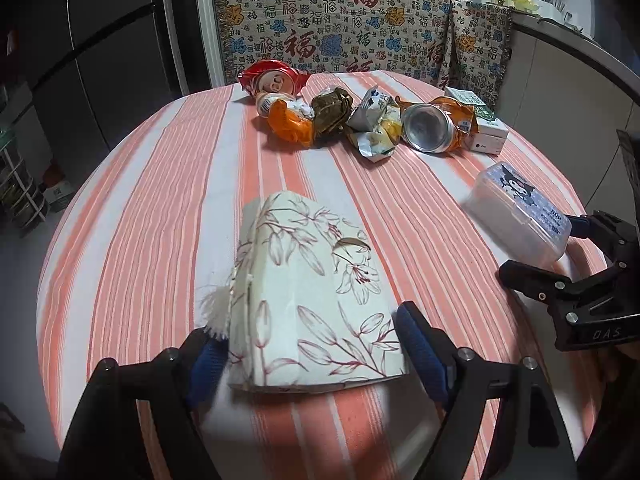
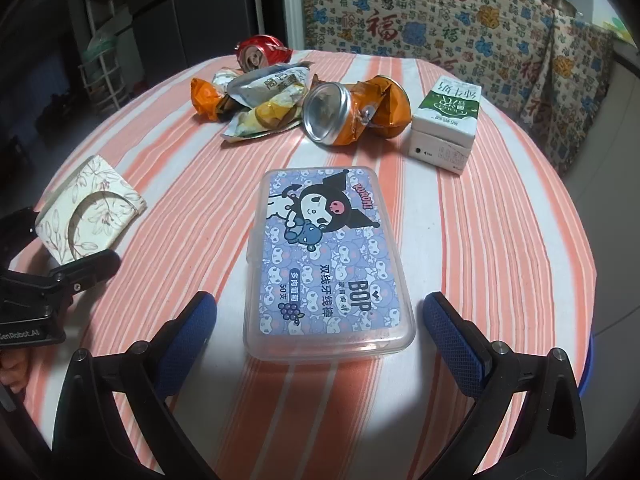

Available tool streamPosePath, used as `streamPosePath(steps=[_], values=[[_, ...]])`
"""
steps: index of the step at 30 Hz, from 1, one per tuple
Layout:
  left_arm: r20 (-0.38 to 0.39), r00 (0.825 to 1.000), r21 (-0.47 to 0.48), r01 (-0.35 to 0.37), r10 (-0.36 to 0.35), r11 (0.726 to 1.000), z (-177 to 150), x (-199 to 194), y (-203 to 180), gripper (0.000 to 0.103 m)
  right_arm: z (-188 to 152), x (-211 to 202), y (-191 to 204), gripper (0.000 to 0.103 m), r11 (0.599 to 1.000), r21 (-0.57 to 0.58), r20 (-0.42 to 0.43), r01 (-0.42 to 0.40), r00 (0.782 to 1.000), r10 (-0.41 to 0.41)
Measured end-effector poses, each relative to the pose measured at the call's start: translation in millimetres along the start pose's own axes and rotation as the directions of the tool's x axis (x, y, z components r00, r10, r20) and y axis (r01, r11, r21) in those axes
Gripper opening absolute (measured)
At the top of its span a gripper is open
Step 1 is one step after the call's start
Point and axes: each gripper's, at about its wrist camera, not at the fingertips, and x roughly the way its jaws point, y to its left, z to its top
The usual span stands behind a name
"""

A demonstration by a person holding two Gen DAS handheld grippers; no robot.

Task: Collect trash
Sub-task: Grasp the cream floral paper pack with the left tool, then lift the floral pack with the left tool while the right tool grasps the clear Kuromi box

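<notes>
The left hand-held gripper [image 1: 312, 364] is hanging low over the striped tabletop [image 1: 160, 200] with its jaws spread wide; a floral tissue pack [image 1: 312, 292] is lying flat between the blue pads [image 1: 420, 352], and a gap is showing on each side, so the pack is released rather than squeezed. The right hand-held gripper [image 2: 320, 332] is also standing released, its fingers set either side of the near end of a clear plastic box [image 2: 324, 264] with a cartoon label, without touching it. In the left wrist view that box [image 1: 520, 212] is sitting to the right of the pack, just in front of the right gripper's black fingers. The trash is lying in a loose row across the far side of the tabletop: a crushed red can [image 1: 274, 78] at the far left edge, an orange wrapper [image 1: 288, 122] and a dark green crumpled wrapper [image 1: 330, 112] beside it, then a silver and yellow snack bag [image 1: 376, 124], a crushed orange can [image 2: 340, 114] with its silver end facing the cameras, and a green and white milk carton [image 2: 446, 124] at the right end, lying on its side. The wrappers and cans are touching or overlapping one another; the carton is sitting just beside the orange can. Behind the tabletop a cloth [image 1: 332, 20] printed with red characters is hanging.
</notes>
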Motion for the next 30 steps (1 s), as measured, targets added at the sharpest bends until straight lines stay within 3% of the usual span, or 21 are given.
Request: streamPosePath(steps=[30], values=[[0.007, 1.000, -0.008, 0.008, -0.008, 1.000, -1.0, 0.1, 1.3, 0.083, 2.1, 1.7, 2.0, 0.103, 1.000, 0.015, 0.004, 0.026, 1.000, -0.026]])
